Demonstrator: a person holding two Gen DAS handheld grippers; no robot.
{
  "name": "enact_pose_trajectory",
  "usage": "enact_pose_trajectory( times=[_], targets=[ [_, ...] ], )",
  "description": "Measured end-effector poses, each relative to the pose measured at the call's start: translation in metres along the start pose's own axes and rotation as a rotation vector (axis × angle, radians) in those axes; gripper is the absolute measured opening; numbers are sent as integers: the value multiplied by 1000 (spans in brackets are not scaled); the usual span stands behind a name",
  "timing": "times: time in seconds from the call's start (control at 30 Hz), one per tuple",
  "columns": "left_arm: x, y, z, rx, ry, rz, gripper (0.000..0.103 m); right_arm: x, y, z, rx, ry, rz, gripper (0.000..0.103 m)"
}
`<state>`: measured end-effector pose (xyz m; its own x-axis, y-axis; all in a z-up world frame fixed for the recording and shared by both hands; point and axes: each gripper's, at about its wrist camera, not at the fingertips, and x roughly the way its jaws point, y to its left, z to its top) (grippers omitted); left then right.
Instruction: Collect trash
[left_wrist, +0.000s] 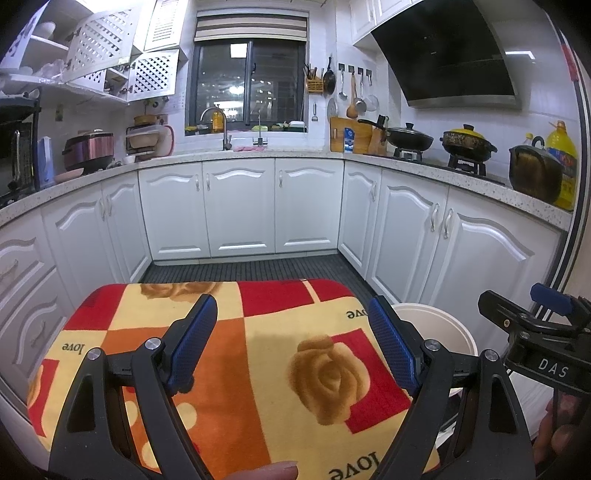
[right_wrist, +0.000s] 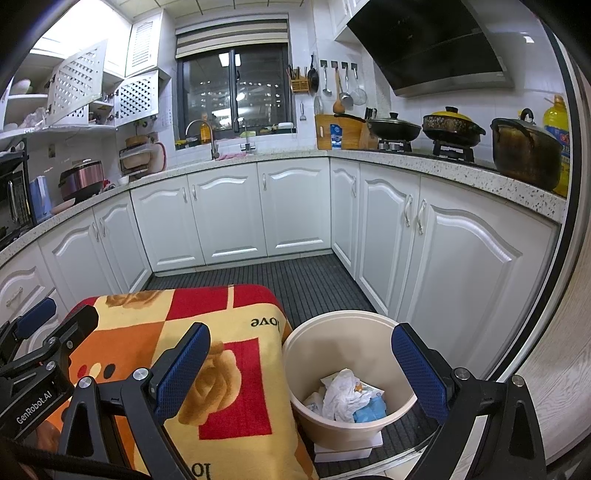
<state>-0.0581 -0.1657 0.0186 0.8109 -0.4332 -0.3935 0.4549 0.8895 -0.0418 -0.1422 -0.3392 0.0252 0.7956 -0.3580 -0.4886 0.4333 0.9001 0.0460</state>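
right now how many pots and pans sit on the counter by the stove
3. A black lidded wok on the near-window burner, a yellow-lidded dark casserole pot on the next burner, and a big dark browned stockpot on the speckled counter. More may be hidden.

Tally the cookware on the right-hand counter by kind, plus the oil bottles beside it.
Black lidded wok: 1
Yellow-lidded pot: 1
Dark stockpot: 1
Yellow oil bottle: 1
Total: 4
A second bottle cap may show behind the stockpot in the left wrist view; too hidden to count.
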Motion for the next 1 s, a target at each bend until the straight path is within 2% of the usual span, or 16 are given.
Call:
enact_pose_trajectory(
  times=[0.67, 1.0],
  targets=[
    [5, 4, 1, 2, 7, -3, 84, 8, 1, -4, -6, 18, -2, 98],
    [17, 17, -8, 19, 5, 33, 84, 23, 8, -6, -18, 53, 3, 98]
  ],
)
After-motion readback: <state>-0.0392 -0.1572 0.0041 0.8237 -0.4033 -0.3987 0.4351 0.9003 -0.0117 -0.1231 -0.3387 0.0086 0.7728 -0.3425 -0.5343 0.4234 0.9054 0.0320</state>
